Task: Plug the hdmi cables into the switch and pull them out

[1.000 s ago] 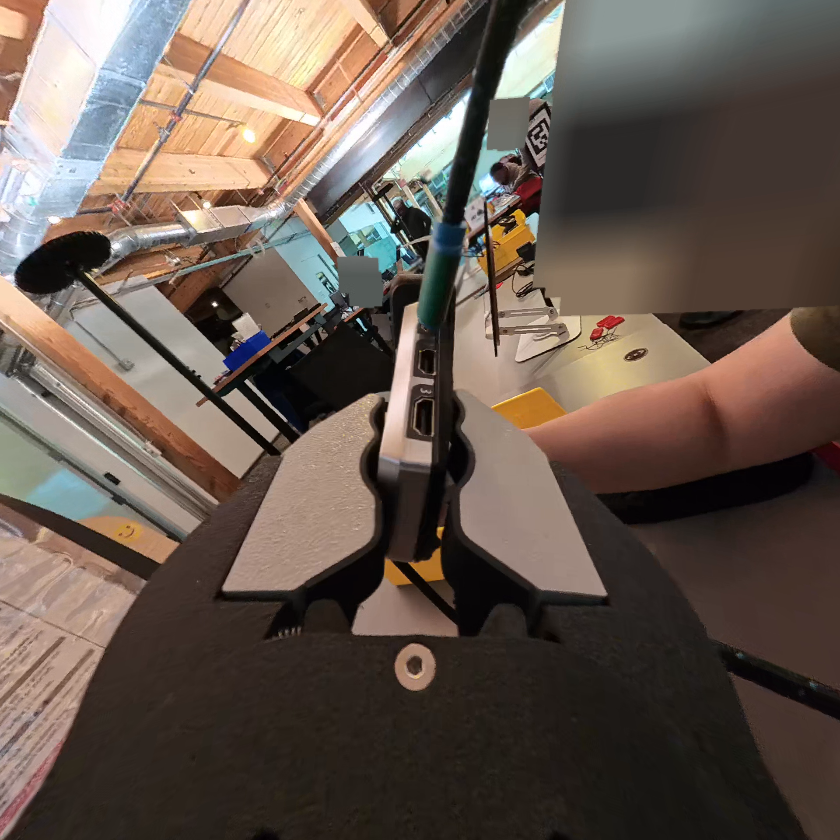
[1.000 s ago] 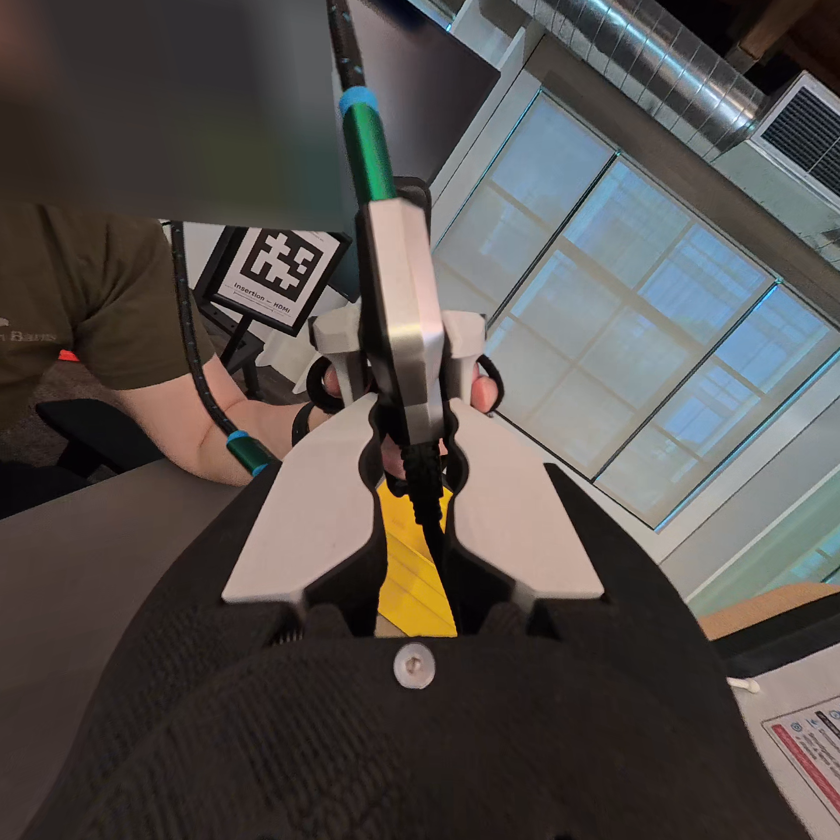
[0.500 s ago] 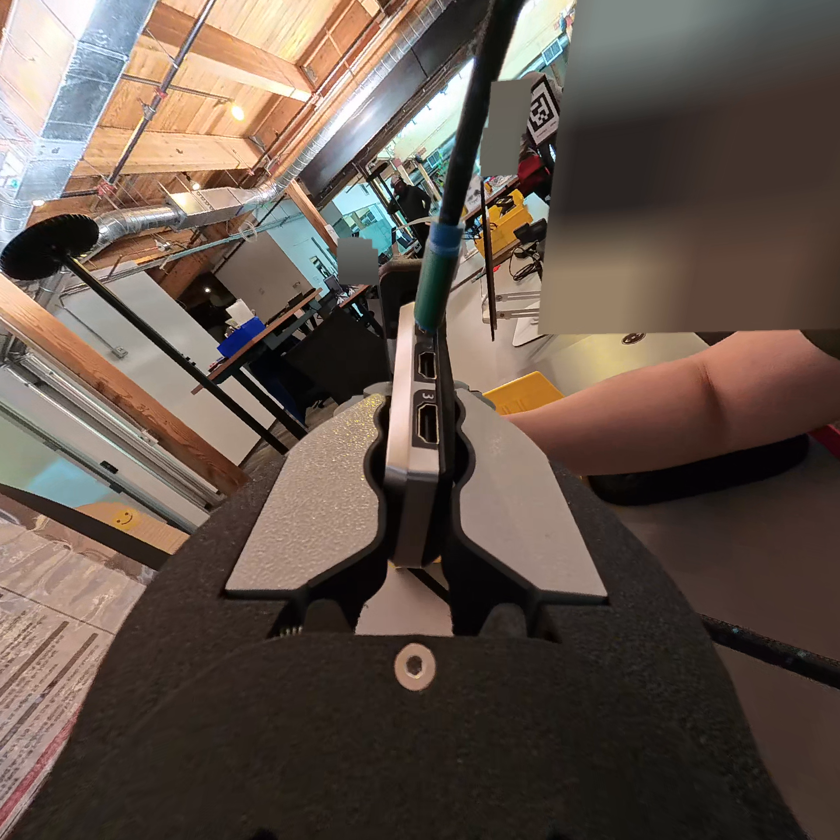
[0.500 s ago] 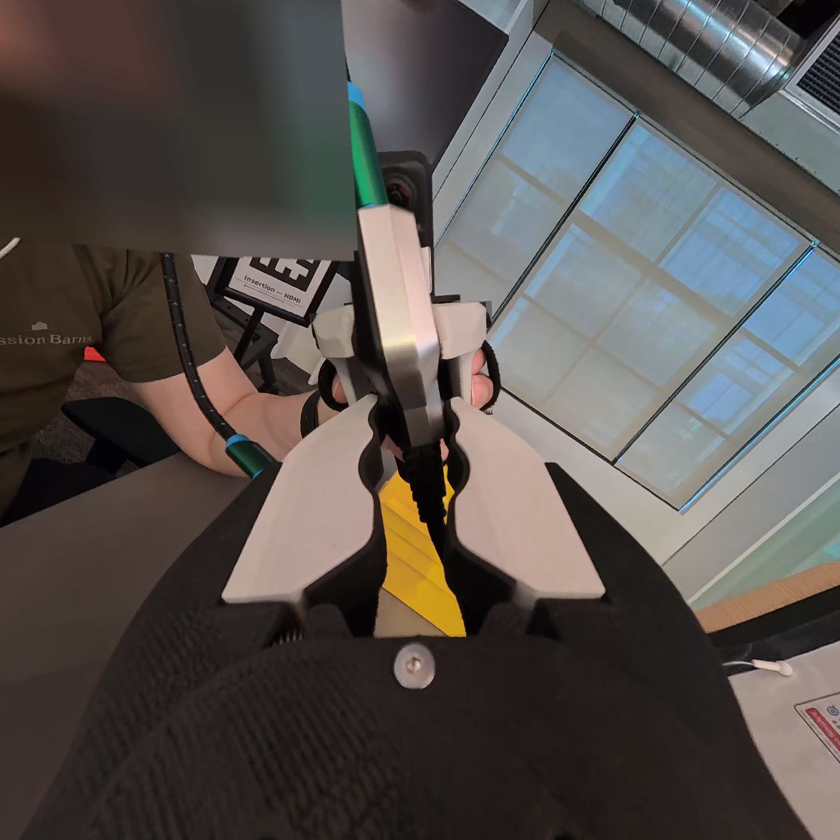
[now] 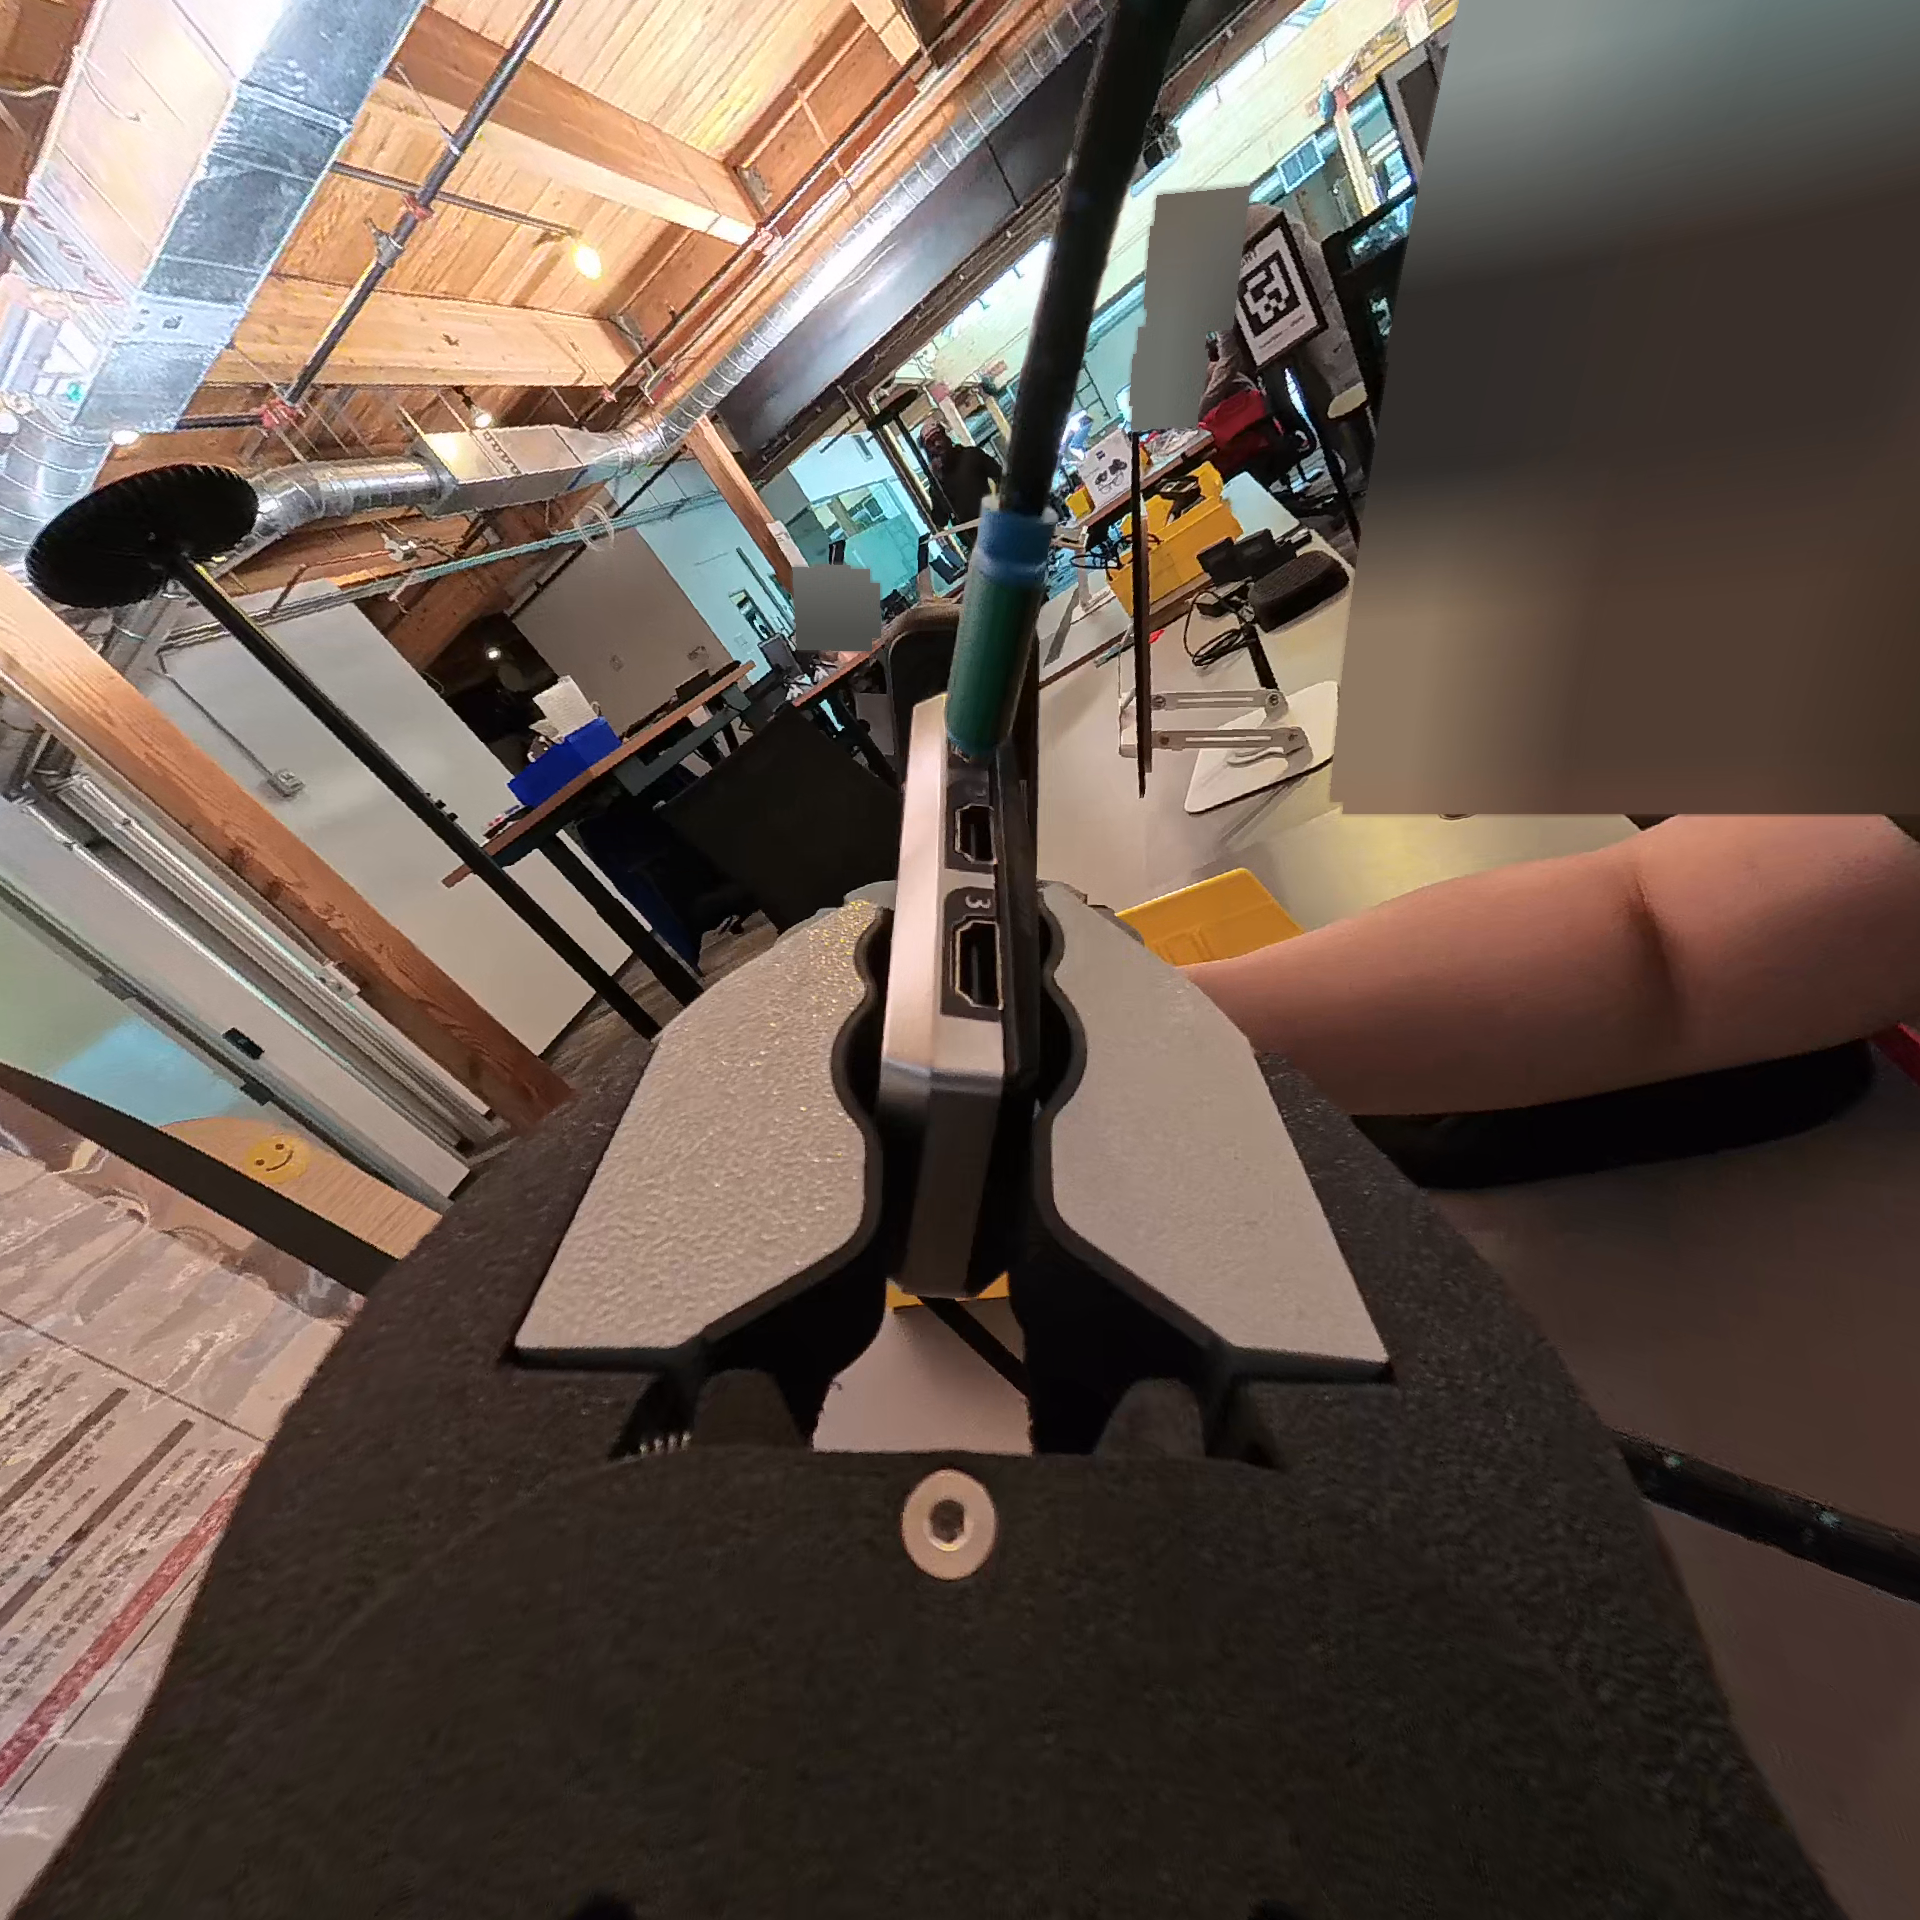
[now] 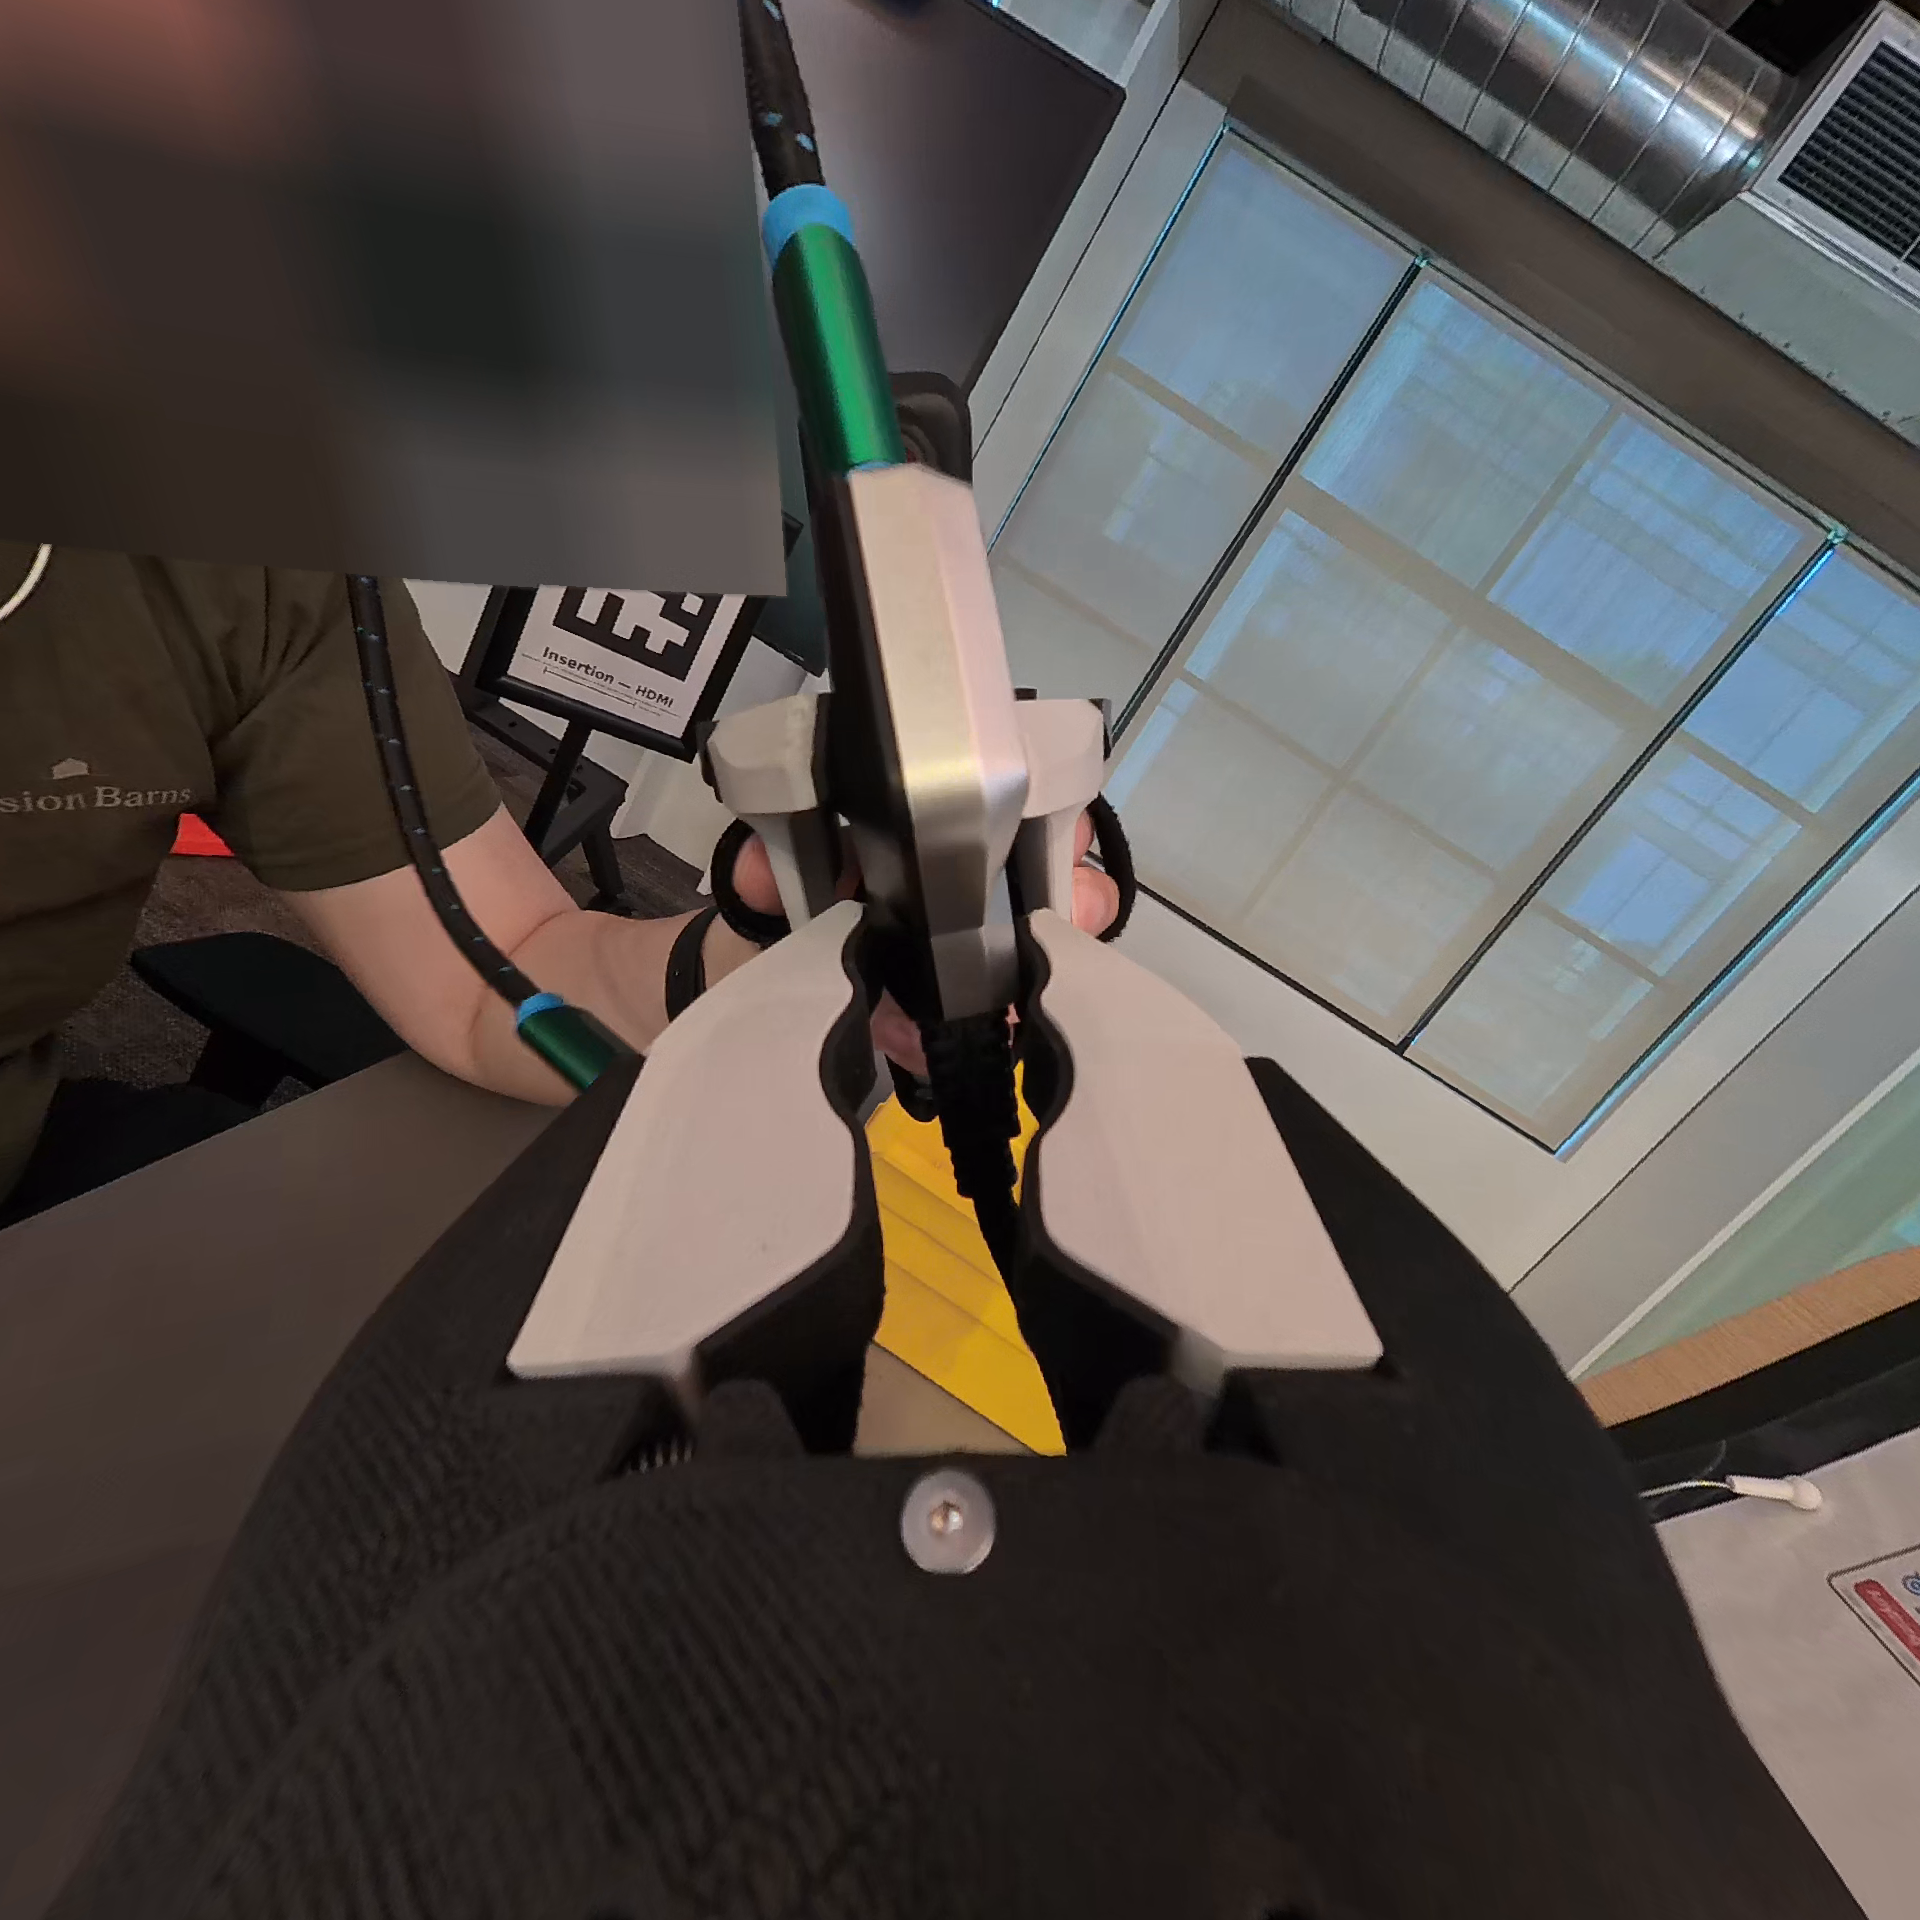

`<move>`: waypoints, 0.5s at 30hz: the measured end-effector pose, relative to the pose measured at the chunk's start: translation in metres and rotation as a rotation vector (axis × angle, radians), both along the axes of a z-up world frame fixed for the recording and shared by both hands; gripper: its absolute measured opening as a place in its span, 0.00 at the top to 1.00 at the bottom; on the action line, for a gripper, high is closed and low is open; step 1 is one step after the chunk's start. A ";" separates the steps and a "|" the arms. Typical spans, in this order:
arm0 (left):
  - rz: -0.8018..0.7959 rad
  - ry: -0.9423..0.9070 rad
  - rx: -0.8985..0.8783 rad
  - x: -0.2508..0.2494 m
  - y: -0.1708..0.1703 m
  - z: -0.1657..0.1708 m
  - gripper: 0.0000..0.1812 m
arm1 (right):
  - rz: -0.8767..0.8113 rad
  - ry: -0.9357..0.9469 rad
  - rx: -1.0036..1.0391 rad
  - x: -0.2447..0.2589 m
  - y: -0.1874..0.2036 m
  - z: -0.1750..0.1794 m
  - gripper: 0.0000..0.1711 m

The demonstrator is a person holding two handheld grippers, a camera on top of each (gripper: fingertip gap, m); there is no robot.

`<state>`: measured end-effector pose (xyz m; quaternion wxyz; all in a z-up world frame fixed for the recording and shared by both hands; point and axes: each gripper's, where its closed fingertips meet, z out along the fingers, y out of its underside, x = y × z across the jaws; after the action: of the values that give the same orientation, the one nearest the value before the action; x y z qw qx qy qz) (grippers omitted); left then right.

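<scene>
L wrist: L gripper (image 5: 956, 1049) clenched on the switch (image 5: 940, 1039), silver slab held edge-on, tilted a bit left. Port edge faces cam: 2 empty ports near the tips, green plug (image 5: 992, 644) seated in the far port, black cable (image 5: 1070, 260) running up out of frame. Forearm (image 5: 1558, 956) crosses right, just beside the finger. Yellow bin (image 5: 1216, 914) behind. Left side open room down to the floor.

R wrist: R gripper (image 6: 951, 997) closed on the switch's (image 6: 935, 707) other end, right where its black pigtail (image 6: 977, 1101) exits between the fingers. No ports visible from here, only the plain edge. Shows L gripper's white fingers (image 6: 764, 758) + hand clamping it farther up. 2nd green plug (image 6: 561, 1044) hangs loose at left, unplugged, over the table (image 6: 208, 1299) edge. Window side clear.
</scene>
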<state>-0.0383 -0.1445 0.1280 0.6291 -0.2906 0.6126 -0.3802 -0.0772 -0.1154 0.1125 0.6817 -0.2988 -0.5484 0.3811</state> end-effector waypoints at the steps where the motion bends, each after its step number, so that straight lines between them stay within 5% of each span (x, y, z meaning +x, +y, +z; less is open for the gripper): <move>1: 0.006 0.003 -0.001 0.000 0.001 -0.001 0.87 | -0.001 -0.004 -0.002 0.000 0.001 -0.001 0.86; 15: 0.019 0.005 -0.013 0.003 0.008 -0.004 0.87 | -0.046 -0.046 -0.015 0.002 0.008 -0.005 0.86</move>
<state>-0.0355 -0.1369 0.1237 0.6293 -0.3016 0.6087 -0.3774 -0.0756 -0.1075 0.1073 0.6752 -0.3250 -0.5541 0.3625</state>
